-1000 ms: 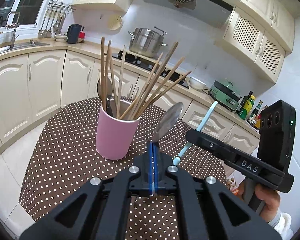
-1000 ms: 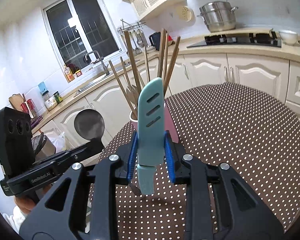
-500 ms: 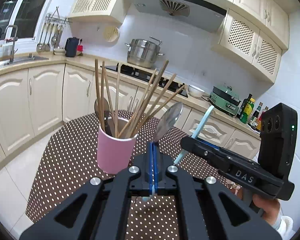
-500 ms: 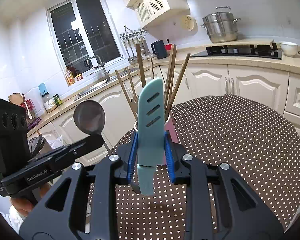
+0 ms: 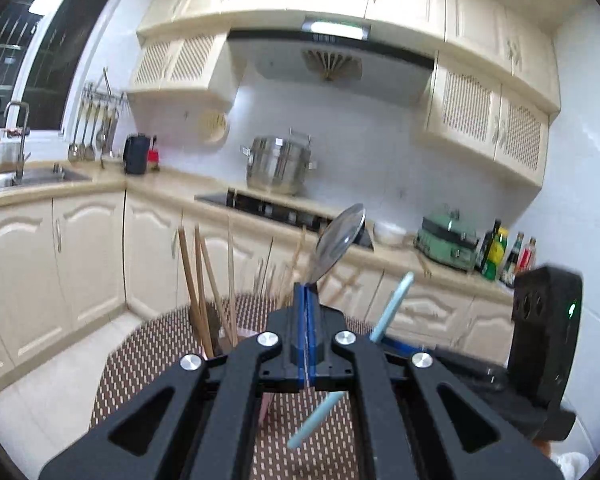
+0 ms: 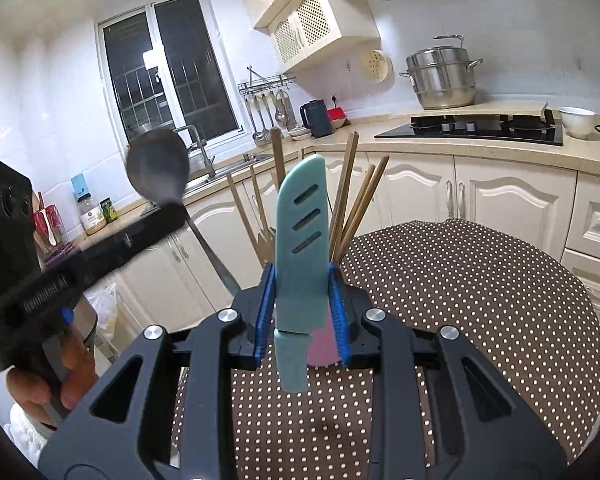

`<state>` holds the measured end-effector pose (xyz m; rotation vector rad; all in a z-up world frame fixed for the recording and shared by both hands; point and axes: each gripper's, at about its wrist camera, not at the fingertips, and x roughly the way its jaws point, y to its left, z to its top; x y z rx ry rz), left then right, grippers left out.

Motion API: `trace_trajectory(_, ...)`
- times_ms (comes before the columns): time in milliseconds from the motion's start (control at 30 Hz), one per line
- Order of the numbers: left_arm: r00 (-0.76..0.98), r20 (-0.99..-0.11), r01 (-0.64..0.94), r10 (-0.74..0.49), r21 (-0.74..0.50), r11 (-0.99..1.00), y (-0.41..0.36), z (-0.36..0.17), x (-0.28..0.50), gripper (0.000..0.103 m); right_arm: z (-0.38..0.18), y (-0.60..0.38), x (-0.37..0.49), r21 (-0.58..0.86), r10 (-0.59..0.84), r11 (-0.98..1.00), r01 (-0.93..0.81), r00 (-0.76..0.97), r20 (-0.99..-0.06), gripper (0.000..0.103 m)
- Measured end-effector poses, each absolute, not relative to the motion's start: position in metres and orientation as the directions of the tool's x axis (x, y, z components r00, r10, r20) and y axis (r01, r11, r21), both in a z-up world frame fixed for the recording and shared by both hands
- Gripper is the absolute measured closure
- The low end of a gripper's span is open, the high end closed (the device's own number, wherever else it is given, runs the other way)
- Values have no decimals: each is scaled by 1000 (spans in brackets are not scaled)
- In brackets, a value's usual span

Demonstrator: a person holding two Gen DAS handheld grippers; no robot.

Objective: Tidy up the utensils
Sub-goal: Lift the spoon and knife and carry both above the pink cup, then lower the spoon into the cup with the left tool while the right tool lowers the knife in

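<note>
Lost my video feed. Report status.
Left gripper shut on spoon. Right gripper shut on teal knife. Pink cup ahead, crowded with chopsticks.

The pink cup (image 6: 321,346) is almost wholly hidden behind the teal knife (image 6: 298,248) and the blue fingers (image 6: 265,316). In the left wrist view the chopsticks (image 5: 204,280) smear with motion blur, and their lower ends are lost behind the black gripper frame. The spoon (image 6: 158,170) is blurred too.
</note>
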<state>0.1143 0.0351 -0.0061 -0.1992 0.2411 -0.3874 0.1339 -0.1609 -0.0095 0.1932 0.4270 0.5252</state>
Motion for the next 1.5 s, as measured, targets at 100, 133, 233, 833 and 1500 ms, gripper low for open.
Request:
trace_trajectory(100,913,-130,348,-387,-246,904,40,1,121,102,-8,-162,139,287,521,850,-442,785,-336,77)
trace_trajectory(133,917,-114,345,-382,-249,905,41,1,124,102,-7,-161,142,288,523,849,-443,784,-336,77)
trace_trajectory(233,924,-86,339,-372,-260,904,43,-1,136,102,-6,-161,150,290,523,849,-442,785,-332,77)
trace_trajectory(833,909,-306,226,-282,-206,952,26,-64,185,102,-13,-156,169,296,522,848,-439,787,-328,77)
trace_trajectory(1500,870,-381,242,-314,-226,944,28,-80,173,80,-6,-147,157,267,492,867,-421,807,-326,77)
